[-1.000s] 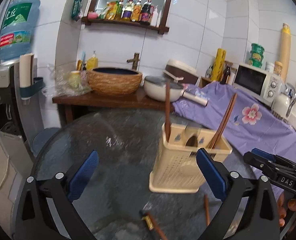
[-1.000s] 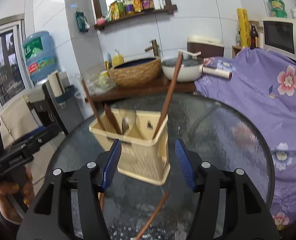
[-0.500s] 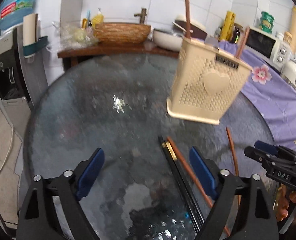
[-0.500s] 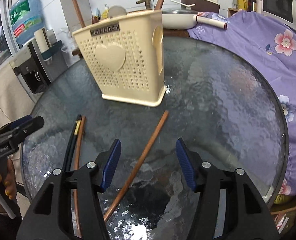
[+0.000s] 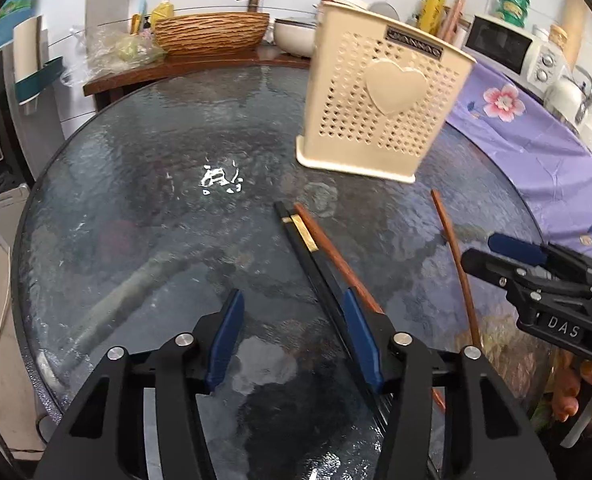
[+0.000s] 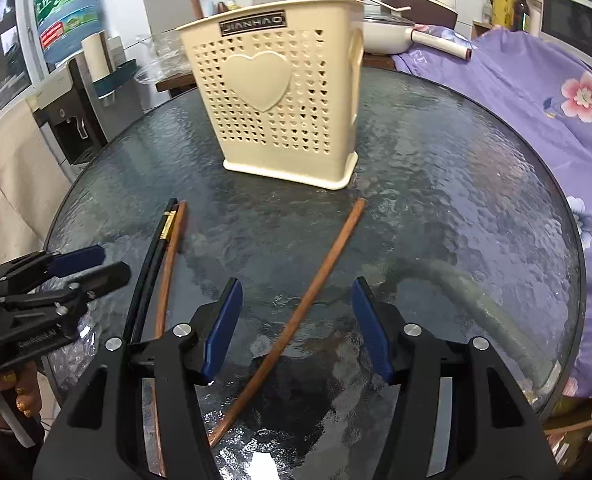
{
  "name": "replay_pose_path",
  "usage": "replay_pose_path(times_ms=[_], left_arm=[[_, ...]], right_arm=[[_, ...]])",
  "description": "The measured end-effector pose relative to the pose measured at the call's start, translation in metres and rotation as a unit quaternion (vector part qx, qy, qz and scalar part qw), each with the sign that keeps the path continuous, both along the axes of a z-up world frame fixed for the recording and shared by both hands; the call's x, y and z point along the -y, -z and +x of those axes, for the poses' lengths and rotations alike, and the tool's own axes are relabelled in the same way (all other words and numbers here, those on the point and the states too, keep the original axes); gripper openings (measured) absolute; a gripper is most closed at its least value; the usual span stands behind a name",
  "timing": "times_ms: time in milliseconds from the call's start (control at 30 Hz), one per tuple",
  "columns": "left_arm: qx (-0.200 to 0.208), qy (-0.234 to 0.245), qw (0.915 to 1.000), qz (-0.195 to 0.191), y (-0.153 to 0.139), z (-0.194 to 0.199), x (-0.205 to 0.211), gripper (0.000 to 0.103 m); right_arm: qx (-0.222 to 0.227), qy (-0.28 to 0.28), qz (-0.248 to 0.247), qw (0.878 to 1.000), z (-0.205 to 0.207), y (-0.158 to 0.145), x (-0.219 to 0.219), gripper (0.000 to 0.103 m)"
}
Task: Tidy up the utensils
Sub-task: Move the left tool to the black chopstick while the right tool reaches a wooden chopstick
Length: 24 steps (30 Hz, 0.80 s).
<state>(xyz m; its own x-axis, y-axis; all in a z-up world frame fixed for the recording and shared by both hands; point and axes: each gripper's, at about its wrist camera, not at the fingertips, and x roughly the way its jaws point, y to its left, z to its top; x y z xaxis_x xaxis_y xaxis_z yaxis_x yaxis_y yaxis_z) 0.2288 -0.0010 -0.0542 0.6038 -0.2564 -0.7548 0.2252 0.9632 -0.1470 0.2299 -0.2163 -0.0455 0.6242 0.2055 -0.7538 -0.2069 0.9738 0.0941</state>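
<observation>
A cream perforated utensil holder [image 5: 380, 100] [image 6: 283, 100] stands on the round glass table [image 5: 135, 200] with brown chopsticks and a spoon sticking out. In front of it lie a black chopstick pair [image 5: 316, 268] [image 6: 151, 272], a brown chopstick [image 5: 336, 260] beside them, and a second brown chopstick [image 5: 452, 264] [image 6: 316, 280] apart. My left gripper [image 5: 291, 332] [image 6: 113, 263] hangs low over the glass, its jaws closing; the black pair runs along its right pad, untouched. My right gripper [image 6: 296, 320] [image 5: 480, 250] is open, straddling the second brown chopstick without pressing it.
Behind the table a wooden counter [image 5: 199, 60] carries a woven basin [image 5: 211, 32] and a white pot [image 6: 384, 32]. A purple floral cloth [image 6: 536, 92] covers the right side by a microwave [image 5: 508, 48]. A water dispenser [image 6: 63, 92] stands left.
Both grippers have dropped toward the table and tipped downward. The holder has slid up in both views and the loose chopsticks came in. The left jaws have narrowed; the right jaws kept their width.
</observation>
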Motion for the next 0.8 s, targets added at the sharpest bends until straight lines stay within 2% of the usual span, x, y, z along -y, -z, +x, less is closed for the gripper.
replay_pose_path(times_ms=[567,800], left_arm=[[-0.008,0.011,0.9997,0.019,0.008,-0.004,0.013,0.039],[0.000,0.003,0.9986,0.052,0.006,-0.003,0.020,0.039]], right_arm=[[-0.007,-0.004,0.005,1.000,0.000,0.001,0.002,0.057],[-0.008,-0.002,0.002,1.000,-0.001,0.003,0.001,0.057]])
